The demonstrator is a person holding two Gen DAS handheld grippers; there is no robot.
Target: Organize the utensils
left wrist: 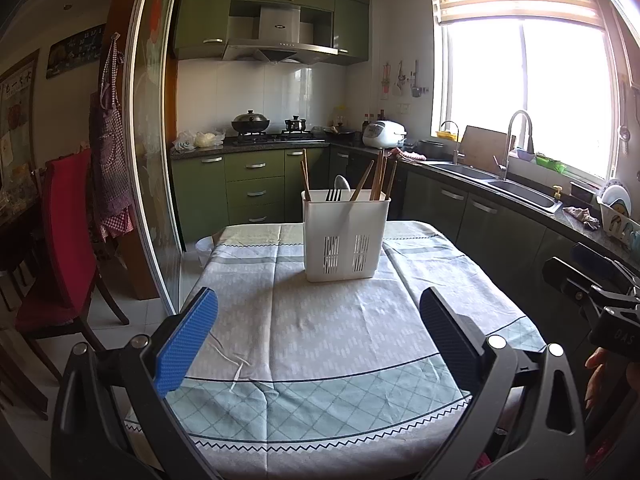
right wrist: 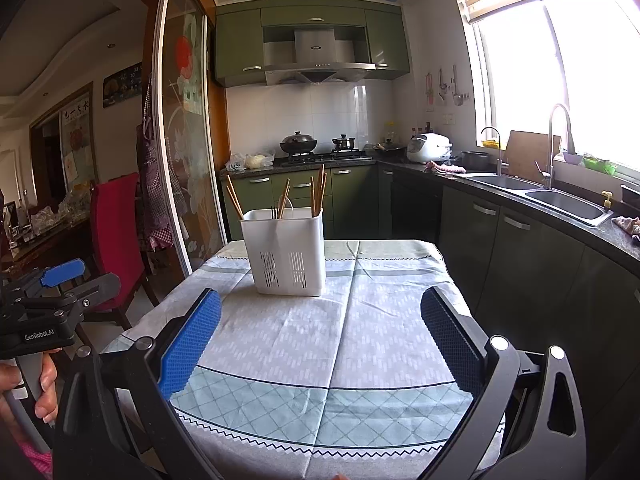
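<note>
Both grippers are wide open and hold nothing: our left gripper (left wrist: 318,336) and our right gripper (right wrist: 320,336) hang over the near end of the table (left wrist: 340,352). We see the white holder (left wrist: 345,236) standing at the far end. Chopsticks (left wrist: 378,178), a fork (left wrist: 333,195) and a spoon (left wrist: 341,184) stick up inside it. We think the sorting is done, or not begun. Next, we reach forward and pinch one thin stick gently.

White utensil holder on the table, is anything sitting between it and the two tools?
Nothing visible. Only bare tablecloth lies between the open left tool and the white utensil holder, and likewise ahead of the open right tool.
</note>
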